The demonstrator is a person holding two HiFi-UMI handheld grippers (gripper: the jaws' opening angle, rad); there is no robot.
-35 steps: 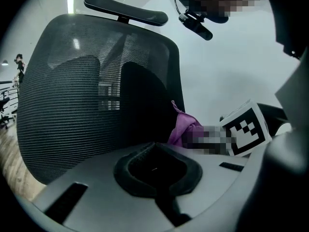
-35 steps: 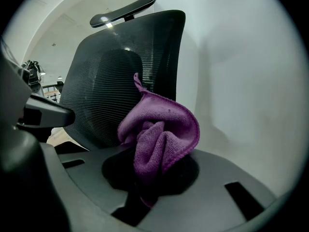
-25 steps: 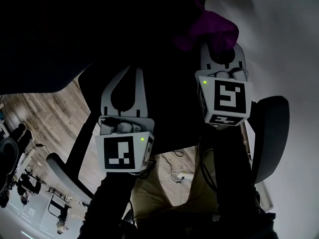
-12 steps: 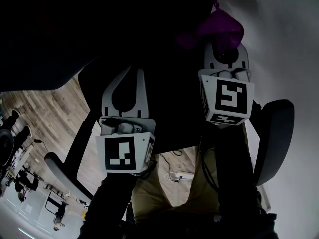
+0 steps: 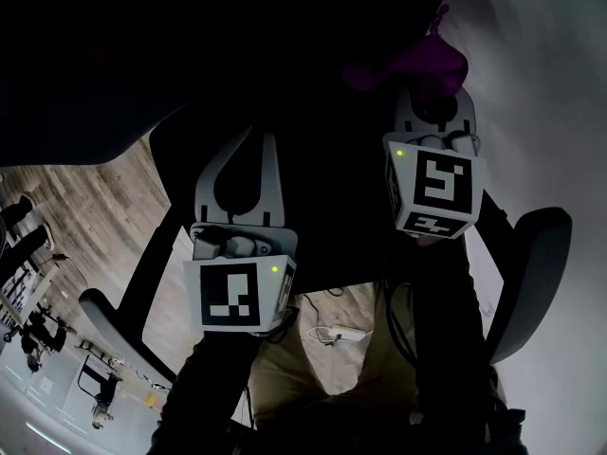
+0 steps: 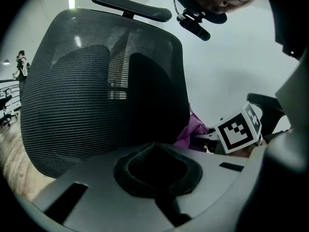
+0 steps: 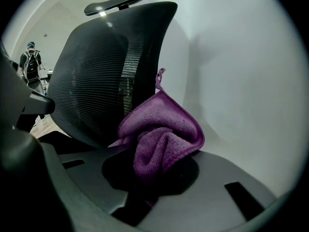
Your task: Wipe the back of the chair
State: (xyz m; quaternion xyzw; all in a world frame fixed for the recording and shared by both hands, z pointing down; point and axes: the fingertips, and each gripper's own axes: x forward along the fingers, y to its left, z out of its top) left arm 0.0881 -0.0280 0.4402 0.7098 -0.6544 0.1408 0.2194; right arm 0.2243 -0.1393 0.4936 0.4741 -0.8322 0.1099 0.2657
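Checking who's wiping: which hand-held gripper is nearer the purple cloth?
Right. The right hand-held gripper is shut on the purple cloth; the left hand-held gripper, shut and empty, sits apart to its left.

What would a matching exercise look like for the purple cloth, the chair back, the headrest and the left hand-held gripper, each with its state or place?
1 purple cloth
2 chair back
3 headrest
4 left hand-held gripper

A black mesh
B jaws together, empty
C clamped in the right hand-held gripper
D on top, above the mesh

Pairs: 1-C, 2-A, 3-D, 4-B.
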